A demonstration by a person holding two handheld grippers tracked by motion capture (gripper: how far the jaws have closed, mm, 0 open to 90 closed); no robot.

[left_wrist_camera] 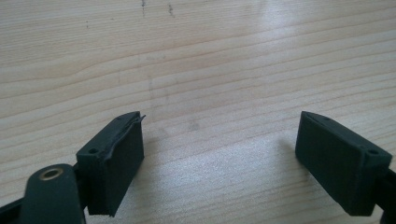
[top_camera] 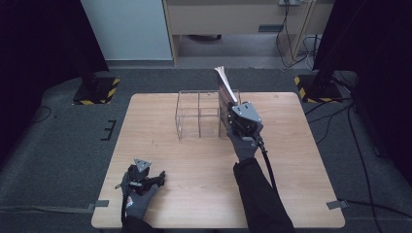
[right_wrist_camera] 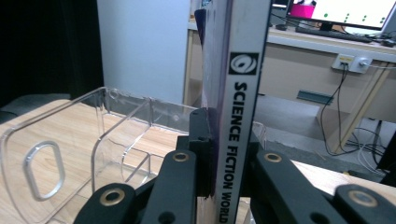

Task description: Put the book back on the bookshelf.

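Observation:
My right gripper (top_camera: 232, 114) is shut on a thin magazine (top_camera: 224, 85), held upright at the right end of a clear plastic rack (top_camera: 199, 114). In the right gripper view the magazine (right_wrist_camera: 240, 93) stands on end between the jaws, its white spine reading "SCIENCE FICTION WORLD", with the rack (right_wrist_camera: 93, 140) to its left showing a handle cutout and dividers. My left gripper (top_camera: 158, 178) rests near the table's front left, held by a gloved hand. Seen from the left gripper view, the left gripper (left_wrist_camera: 219, 154) is open with bare wood between its pads.
The wooden table (top_camera: 194, 194) has bare room in front and at both sides of the rack. Black stands with yellow-striped bases (top_camera: 97, 90) sit on the floor behind the table. Cables (top_camera: 359, 145) trail on the carpet at the right.

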